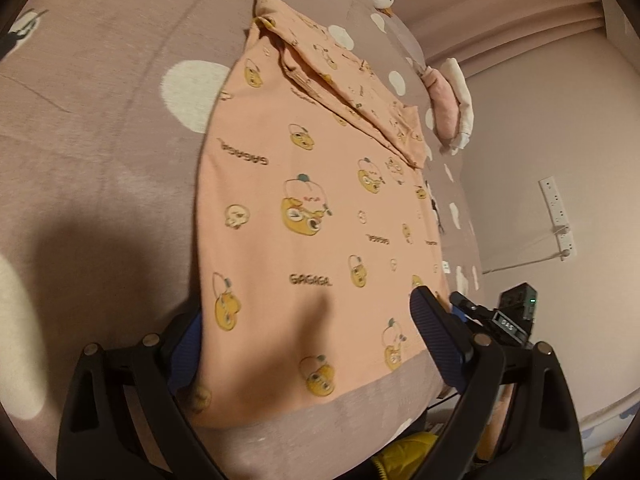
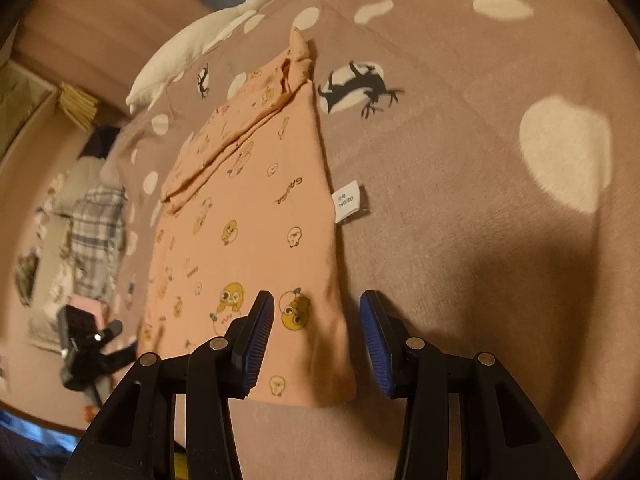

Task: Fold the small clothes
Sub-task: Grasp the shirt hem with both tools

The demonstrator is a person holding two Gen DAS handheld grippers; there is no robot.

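My left hand-held gripper [image 1: 308,344] is spread wide over the near hem of the peach shirt [image 1: 316,216], its two blue-padded fingers standing at either side of the garment's width; the left finger is partly tucked behind the cloth's edge, and nothing is pinched between them. My right hand-held gripper [image 2: 316,344] is open too, at a narrower spread, with its left pad over the shirt's near corner and its right pad over the bare bedspread [image 2: 480,272] just beside the shirt's edge.

The shirt lies flat on the mauve, white-spotted bedspread, printed with yellow cartoon ducks and the word GAGAGA. Both sides are already folded in, so it makes a long narrow panel running away from me, with a sleeve [image 1: 352,92] laid diagonally across its far end. A white size tag [image 2: 347,201] sticks out from its right edge. A white goose plush [image 2: 208,36] lies at the far edge of the bed, and a folded pink-and-white bundle [image 1: 452,104] sits beyond the shirt's far corner.
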